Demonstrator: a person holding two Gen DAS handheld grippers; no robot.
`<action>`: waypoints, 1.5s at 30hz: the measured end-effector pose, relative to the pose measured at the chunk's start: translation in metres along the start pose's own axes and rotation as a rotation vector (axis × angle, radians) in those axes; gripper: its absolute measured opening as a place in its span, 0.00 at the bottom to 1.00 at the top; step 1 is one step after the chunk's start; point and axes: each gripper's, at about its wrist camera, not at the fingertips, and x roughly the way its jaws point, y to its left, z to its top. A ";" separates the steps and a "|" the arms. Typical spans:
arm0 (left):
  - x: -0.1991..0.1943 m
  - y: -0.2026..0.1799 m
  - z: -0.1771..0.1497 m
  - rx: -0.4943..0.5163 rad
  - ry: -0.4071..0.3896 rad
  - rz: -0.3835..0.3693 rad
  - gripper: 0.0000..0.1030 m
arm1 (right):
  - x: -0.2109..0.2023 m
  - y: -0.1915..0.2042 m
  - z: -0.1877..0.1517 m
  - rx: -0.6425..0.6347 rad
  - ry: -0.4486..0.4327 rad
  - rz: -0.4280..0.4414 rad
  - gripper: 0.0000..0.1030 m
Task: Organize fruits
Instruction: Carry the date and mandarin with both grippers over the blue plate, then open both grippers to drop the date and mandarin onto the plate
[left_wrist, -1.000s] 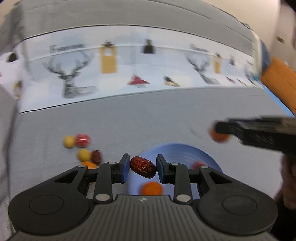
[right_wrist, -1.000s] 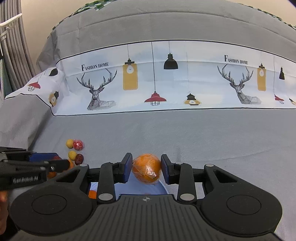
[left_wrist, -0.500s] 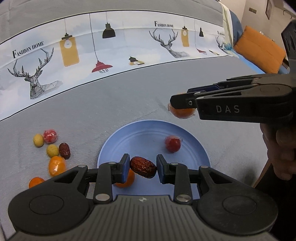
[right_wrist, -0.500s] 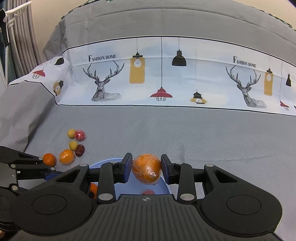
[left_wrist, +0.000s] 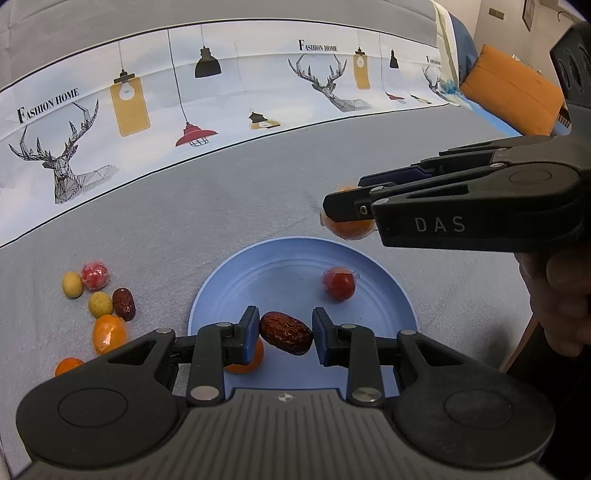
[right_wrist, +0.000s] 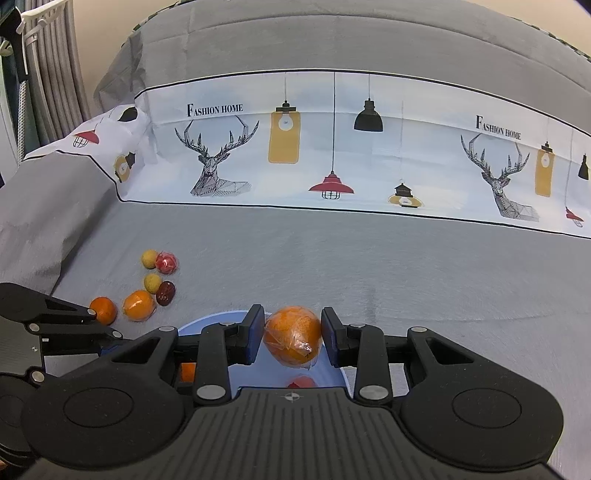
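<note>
My left gripper (left_wrist: 285, 333) is shut on a dark red date (left_wrist: 285, 333) and holds it above the near part of a blue plate (left_wrist: 376, 280). On the plate lie a red wrapped fruit (left_wrist: 339, 283) and an orange (left_wrist: 245, 360). My right gripper (right_wrist: 292, 340) is shut on a plastic-wrapped orange (right_wrist: 293, 339) above the plate's far rim (right_wrist: 207, 320). In the left wrist view the right gripper (left_wrist: 343, 208) comes in from the right with that orange (left_wrist: 349, 229).
Loose fruits lie on the grey cloth left of the plate: two yellow balls (left_wrist: 72, 284), a red wrapped one (left_wrist: 95, 275), a date (left_wrist: 123, 303) and two oranges (left_wrist: 109, 333). A printed white band (right_wrist: 332, 147) runs across the back. An orange cushion (left_wrist: 511, 105) lies far right.
The left gripper has swung and drawn back, so the whole plate shows below the date. The right gripper has moved over the plate's far rim with the orange.
</note>
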 end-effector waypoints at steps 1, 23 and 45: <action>0.000 0.000 0.000 0.000 0.000 0.000 0.33 | 0.001 0.000 0.000 -0.002 0.002 0.000 0.34; 0.001 -0.004 -0.001 0.021 0.006 -0.002 0.33 | 0.001 0.002 0.000 -0.021 0.009 0.004 0.34; 0.002 -0.005 -0.001 0.028 0.009 -0.005 0.33 | 0.002 0.006 -0.001 -0.024 0.013 0.004 0.35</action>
